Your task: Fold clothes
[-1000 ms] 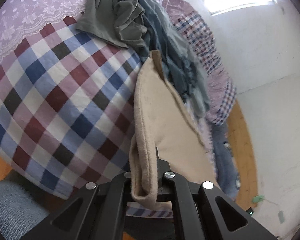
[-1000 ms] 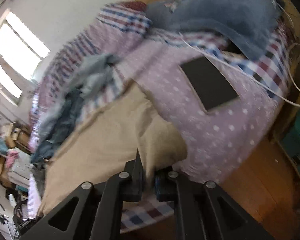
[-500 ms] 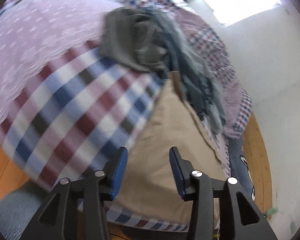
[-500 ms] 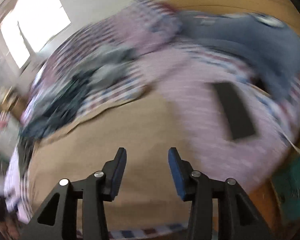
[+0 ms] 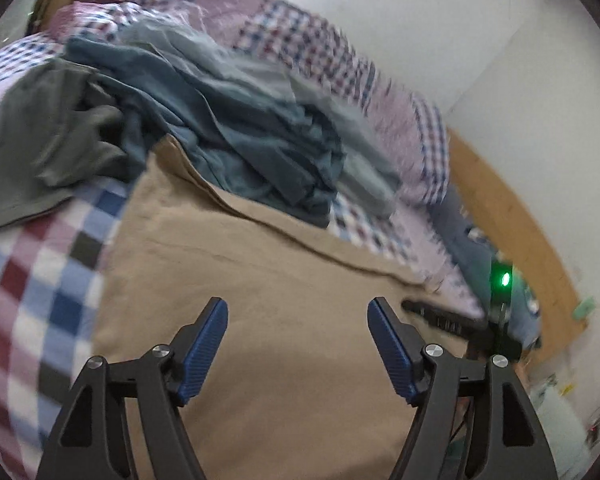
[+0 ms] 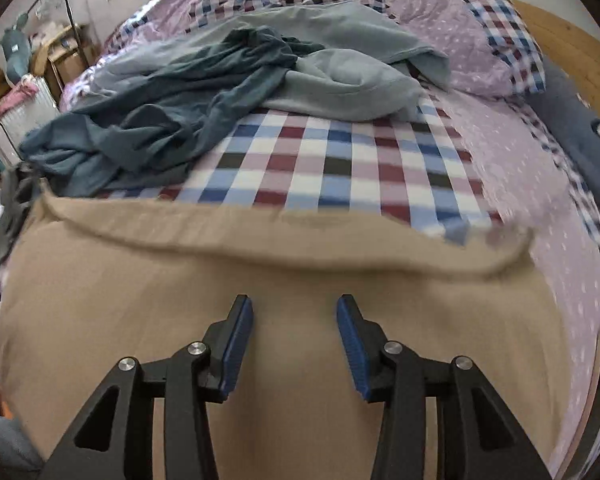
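A tan garment (image 5: 280,272) lies spread flat on the near part of the bed, its far edge folded over as a thick hem (image 6: 260,236). My left gripper (image 5: 297,304) hovers over it with its jaws opening and nothing between them. Over the same tan cloth (image 6: 140,312), my right gripper (image 6: 295,300) stands open and empty. Behind lies a heap of clothes: a dark teal garment (image 5: 240,132) (image 6: 172,96), a grey-green one (image 5: 48,136) and a pale blue-grey one (image 6: 340,68).
The bed has a checked sheet (image 6: 340,160) and a lilac dotted cover (image 6: 520,168). A dark blue cushion (image 6: 580,120) lies at the right edge. A black device with a green light (image 5: 504,280) shows at the right, by the wooden floor (image 5: 500,208) and white wall.
Both grippers were shut on the tan garment's edge; they have let go and opened, the left wider still. The garment now lies flat. Both hands swung sideways and rolled.
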Available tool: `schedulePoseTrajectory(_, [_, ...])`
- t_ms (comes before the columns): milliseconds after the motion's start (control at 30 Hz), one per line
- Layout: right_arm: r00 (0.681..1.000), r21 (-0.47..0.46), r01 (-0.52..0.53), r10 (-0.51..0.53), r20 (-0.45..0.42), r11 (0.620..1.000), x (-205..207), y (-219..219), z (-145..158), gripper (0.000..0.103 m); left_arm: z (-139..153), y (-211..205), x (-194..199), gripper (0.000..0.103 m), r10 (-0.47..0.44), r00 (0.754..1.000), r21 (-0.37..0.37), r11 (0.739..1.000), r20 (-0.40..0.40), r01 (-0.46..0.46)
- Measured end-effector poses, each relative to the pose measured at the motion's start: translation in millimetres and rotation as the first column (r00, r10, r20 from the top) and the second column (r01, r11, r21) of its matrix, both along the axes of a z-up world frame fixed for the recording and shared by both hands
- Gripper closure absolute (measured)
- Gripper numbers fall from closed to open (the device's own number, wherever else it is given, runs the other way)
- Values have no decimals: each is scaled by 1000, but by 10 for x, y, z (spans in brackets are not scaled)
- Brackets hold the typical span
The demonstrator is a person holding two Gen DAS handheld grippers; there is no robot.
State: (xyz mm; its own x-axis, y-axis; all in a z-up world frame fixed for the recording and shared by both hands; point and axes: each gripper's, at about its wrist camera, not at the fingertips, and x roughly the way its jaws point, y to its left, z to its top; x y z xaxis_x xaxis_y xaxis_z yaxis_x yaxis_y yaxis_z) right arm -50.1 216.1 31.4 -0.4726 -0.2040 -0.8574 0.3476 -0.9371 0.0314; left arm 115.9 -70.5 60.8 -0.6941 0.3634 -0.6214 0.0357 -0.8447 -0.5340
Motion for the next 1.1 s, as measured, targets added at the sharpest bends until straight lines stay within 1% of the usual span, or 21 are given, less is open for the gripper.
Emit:
schedulePoseTrajectory(133, [999, 26, 16, -15, -36, 1000, -435, -102, -7, 56, -136, 231, -370, 27, -87, 995, -67, 994, 42, 90])
schedulePoseTrajectory(233, [993, -32, 83, -86, -76, 996, -642, -80, 40, 56, -230, 355, -568, 27, -117, 990, -136, 982, 85, 128])
schedulePoseTrajectory(300, [989, -84, 117, -123, -76, 990, -670, -39, 40, 56, -255, 417, -670, 27, -139, 985, -171, 973, 102, 155])
schedulePoseTrajectory(367, [990, -92, 122, -128, -64, 988, -712, -47, 10, 56, -254, 464, -783, 27, -156, 982, -207, 962, 111, 176])
schedulePoseTrajectory(467, [986, -100, 139, -147, -78, 985, -717, -14, 8, 55, -268, 487, -1003, 27, -141, 981, -256, 952, 133, 171])
schedulePoseTrajectory(533, [982, -118, 156, -166, -87, 981, -700, 30, 28, 53, -280, 454, -1155, 27, -109, 985, -275, 951, 137, 144])
schedulePoseTrajectory(633, [977, -131, 171, -186, -109, 976, -667, 103, 65, 52, -301, 307, -1319, 27, -48, 992, -280, 957, 121, 80])
schedulePoseTrajectory(700, [971, -131, 186, -203, -129, 974, -626, 167, 94, 52, -336, 133, -1382, 27, 27, 993, -283, 959, 118, 7])
schedulePoseTrajectory(767, [964, -134, 203, -222, -147, 970, -570, 240, 132, 52, -379, -69, -1387, 27, 103, 988, -255, 964, 118, -70])
schedulePoseTrajectory(833, [957, -150, 216, -240, -162, 965, -489, 320, 195, 52, -376, -298, -1308, 27, 145, 984, -167, 978, 107, -126])
schedulePoseTrajectory(867, [954, -156, 222, -248, -171, 962, -439, 357, 232, 52, -346, -362, -1246, 27, 156, 983, -148, 979, 94, -141])
schedulePoseTrajectory(1033, [944, -201, 218, -259, -205, 955, -124, 420, 420, 51, -164, -608, -824, 27, 212, 977, -133, 969, 17, -208])
schedulePoseTrajectory(1100, [944, -215, 200, -246, -219, 956, 37, 400, 492, 51, -124, -663, -623, 27, 225, 974, -112, 969, 13, -222])
